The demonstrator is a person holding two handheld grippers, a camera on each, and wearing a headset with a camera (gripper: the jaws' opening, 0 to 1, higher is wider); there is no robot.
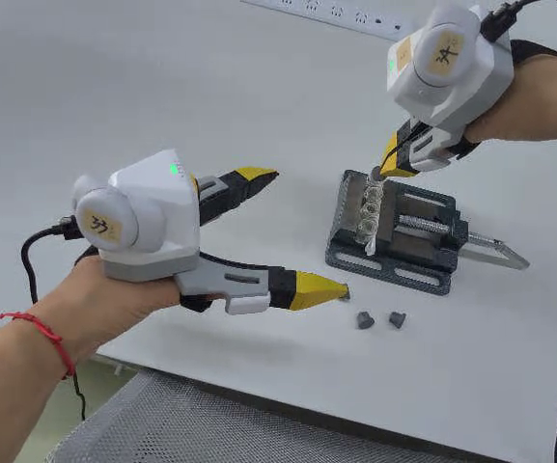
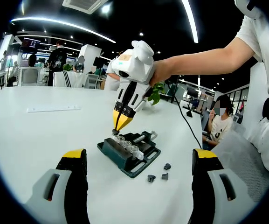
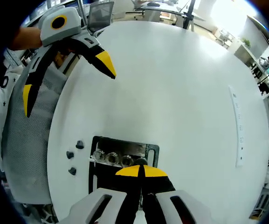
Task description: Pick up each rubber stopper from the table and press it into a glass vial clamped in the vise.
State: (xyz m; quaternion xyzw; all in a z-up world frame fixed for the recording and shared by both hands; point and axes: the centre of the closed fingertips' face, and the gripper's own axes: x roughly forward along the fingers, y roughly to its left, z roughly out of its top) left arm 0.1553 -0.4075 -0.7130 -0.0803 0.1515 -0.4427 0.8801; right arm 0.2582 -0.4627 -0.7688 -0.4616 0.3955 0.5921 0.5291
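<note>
Pinching a small dark-grey rubber stopper (image 1: 375,177) between closed yellow-tipped fingers, the right gripper (image 1: 386,170) points down at the far end of a row of glass vials (image 1: 369,210). The stopper sits right at the mouth of the end vial; whether it is seated cannot be told. The vials are clear, short and upright, clamped side by side between the jaws of a dark-green vise (image 1: 423,241) on the white counter (image 1: 210,87). In the right gripper view three open vial mouths can be counted, and the fingers cover the spot beside them. The vise's silver screw handle (image 1: 495,253) sticks out toward the right. Three loose stoppers (image 2: 164,176), dark and tapered, lie close together on the counter just in front of the vise. The left gripper (image 1: 309,231) hovers near them with its fingers spread wide and gripping nothing, the lower fingertip just beside one of them. A white power strip (image 1: 326,10) lies at the counter's far edge, and a grey mesh chair (image 1: 191,415) stands below the near edge.
</note>
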